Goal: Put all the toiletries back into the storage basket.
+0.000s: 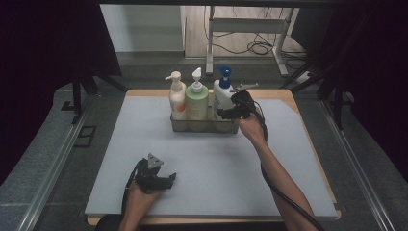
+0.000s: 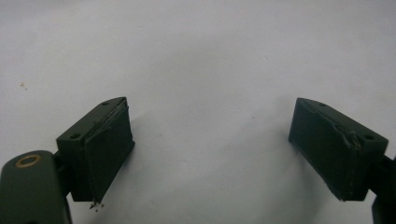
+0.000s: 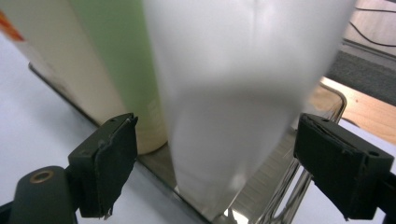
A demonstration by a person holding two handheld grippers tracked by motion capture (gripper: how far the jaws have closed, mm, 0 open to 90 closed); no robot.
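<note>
Three pump bottles stand in a clear tray [image 1: 204, 127] at the back middle of the grey mat: a cream one with an orange label [image 1: 177, 98], a green one [image 1: 197, 100] and a white one with a blue pump [image 1: 222, 94]. My right gripper [image 1: 225, 113] is at the white bottle. In the right gripper view its jaws stand open on either side of the white bottle [image 3: 233, 93], with a gap at each pad. The green bottle [image 3: 121, 56] is just to the left. My left gripper [image 1: 168, 179] rests open on the mat near the front left, with nothing between its fingers [image 2: 105, 149].
The grey mat [image 1: 216, 168] covers a wooden table whose edge shows at the back right [image 1: 284, 94]. The tray's rim [image 3: 280, 182] lies under the right gripper's jaws. Black curtains flank the table, and a desk frame with cables stands on the floor behind.
</note>
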